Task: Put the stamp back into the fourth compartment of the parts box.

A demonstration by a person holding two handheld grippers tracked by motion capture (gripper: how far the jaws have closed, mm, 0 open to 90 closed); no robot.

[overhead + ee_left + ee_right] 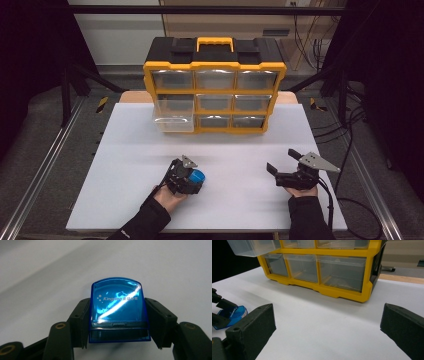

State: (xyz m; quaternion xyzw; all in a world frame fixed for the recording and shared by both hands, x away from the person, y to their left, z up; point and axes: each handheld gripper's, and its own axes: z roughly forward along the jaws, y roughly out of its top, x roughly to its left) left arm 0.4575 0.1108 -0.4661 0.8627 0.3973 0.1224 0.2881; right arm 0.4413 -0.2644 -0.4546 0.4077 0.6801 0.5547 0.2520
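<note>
The small translucent blue plastic box (pixel 119 311), low over the white table (pixel 125 165), sits clamped by its flat sides in the left gripper (pixel 117 322), likely light, rigid and slick, while the right gripper (pixel 283 162) gapes empty.

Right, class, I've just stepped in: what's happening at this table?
A person holds a gripper in each hand at a white table. The left gripper is shut on a small blue box, its jaws pressing the box's two sides. The right gripper is open with nothing between its jaws. Behind them stands a yellow drawer cabinet with one clear drawer pulled out at its left.
</note>
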